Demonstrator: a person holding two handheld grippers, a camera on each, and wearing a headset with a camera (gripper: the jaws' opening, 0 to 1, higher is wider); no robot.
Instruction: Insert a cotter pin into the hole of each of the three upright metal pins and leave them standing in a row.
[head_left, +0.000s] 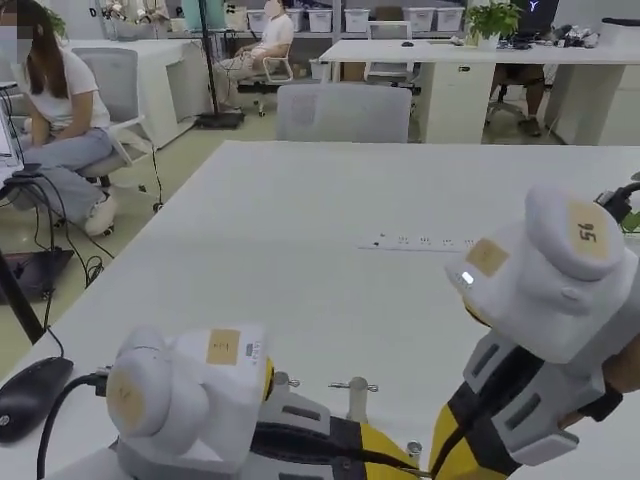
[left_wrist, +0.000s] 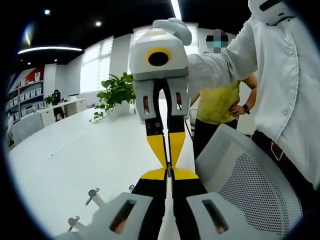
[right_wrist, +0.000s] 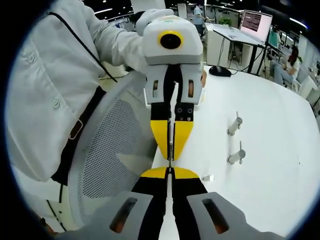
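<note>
White table (head_left: 300, 230), yellow-and-black right gripper (right_wrist: 170, 171), silver pins (right_wrist: 233, 126)

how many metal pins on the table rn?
3, all on the table: far pin, middle pin, and near pin beside the right claw. More could hide behind it.

White table (head_left: 300, 250) with upright metal pins (head_left: 357, 400), perhaps a power strip (head_left: 420, 241)

Thin sliver (right_wrist: 170, 159) between left gripper (left_wrist: 170, 174) and right gripper (right_wrist: 170, 172) fingers (right_wrist: 182, 132), too fine to identify.
</note>
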